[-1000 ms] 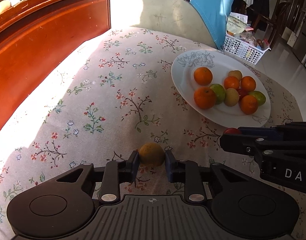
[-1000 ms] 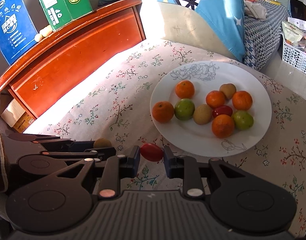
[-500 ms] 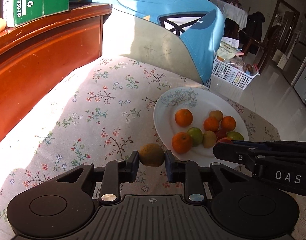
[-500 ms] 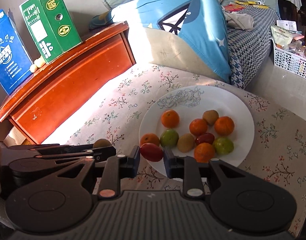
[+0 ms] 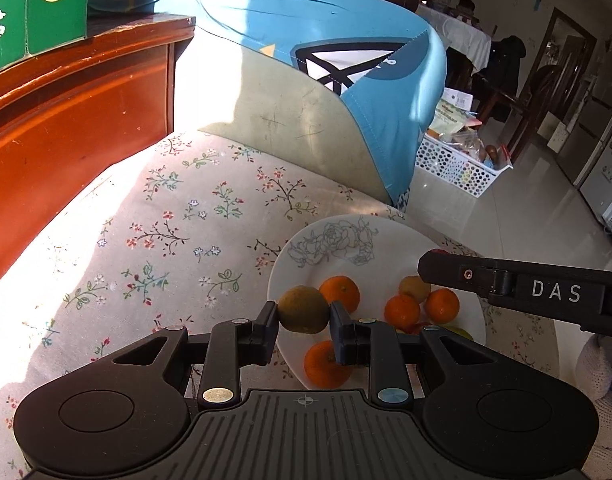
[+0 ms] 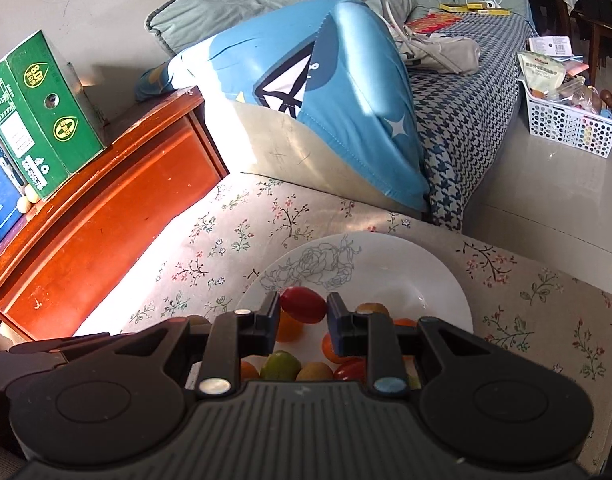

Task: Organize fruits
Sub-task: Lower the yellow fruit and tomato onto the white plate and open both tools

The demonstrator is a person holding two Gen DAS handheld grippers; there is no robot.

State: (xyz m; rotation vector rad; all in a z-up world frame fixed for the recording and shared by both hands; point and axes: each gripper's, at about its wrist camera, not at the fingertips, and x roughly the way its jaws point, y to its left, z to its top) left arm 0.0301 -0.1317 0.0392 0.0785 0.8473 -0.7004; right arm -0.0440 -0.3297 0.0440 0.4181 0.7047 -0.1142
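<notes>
Bare plate (image 6: 406,276) rim beyond fruits (image 6: 279,364)

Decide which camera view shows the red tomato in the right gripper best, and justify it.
The right wrist view: the red tomato sits whole between the right gripper fingers. The left wrist view shows only a red sliver above that gripper's tip.

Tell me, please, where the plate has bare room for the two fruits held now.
Bare: the far part of the white plate, around the rose drawing. Crowded: the near part, where oranges and other fruits lie close. The floral tablecloth left of the plate is bare too.
</notes>
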